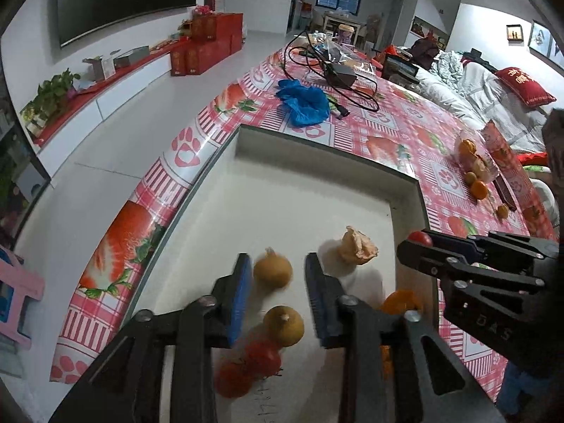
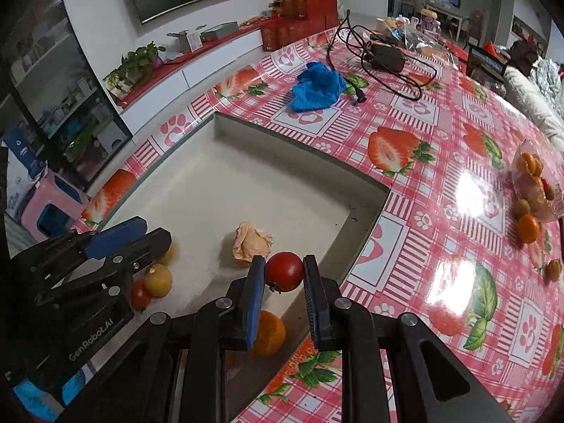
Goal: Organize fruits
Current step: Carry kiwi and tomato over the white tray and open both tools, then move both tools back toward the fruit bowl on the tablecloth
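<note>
The small glossy red tomato (image 2: 284, 270) sits pinched between the ribbed blue pads of the right hand-held gripper (image 2: 284, 276), held above the near right corner of the shallow off-white tray (image 2: 303, 165). Its smooth round skin could squirt sideways and roll onto the slick strawberry-print plastic cloth on the desk (image 2: 423, 134). The left hand-held gripper (image 1: 278, 278) is wide, empty, hovering over a matte round yellow fruit (image 1: 272, 268) it could knock into the crumpled paper wad (image 1: 356, 245)

We are seeing a glossy plastic tablecloth (image 2: 440, 176) glaring on the bench, a matt white tray (image 2: 218, 183), a smooth shiny tomato (image 2: 284, 270), and crumpled paper (image 2: 251, 243)
</note>
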A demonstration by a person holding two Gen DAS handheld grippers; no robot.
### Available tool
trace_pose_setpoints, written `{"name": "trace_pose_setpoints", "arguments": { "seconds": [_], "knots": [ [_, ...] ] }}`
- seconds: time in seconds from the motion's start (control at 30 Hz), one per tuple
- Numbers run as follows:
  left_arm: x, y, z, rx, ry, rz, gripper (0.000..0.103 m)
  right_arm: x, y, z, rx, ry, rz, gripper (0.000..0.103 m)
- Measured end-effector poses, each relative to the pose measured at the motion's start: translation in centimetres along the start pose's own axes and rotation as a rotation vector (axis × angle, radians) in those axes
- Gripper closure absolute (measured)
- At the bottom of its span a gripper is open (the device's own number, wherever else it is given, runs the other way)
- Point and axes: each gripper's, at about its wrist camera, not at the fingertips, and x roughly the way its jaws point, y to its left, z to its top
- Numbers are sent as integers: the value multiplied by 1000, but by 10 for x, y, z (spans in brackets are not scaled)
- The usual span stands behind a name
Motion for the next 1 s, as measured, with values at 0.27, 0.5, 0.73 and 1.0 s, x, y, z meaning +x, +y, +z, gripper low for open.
{"name": "trace_pose_setpoints", "arguments": {
  "seconds": [0.27,0.5,0.73,1.0],
  "knots": [
    [-3,-2,0,-20,-17,15,24,-1,-6,0,23,10,15,62],
    [-6,-7,-1,-22,7,16,23,-15,-24,-1,78,-20,0,40],
    [-22,-34,4,34,4,-6,23,-37,-55,-15,136,-65,-60,0],
    [-47,-99,20,183,-6,-57,23,-61,-144,-58,311,-67,-134,0]
  ]
}}
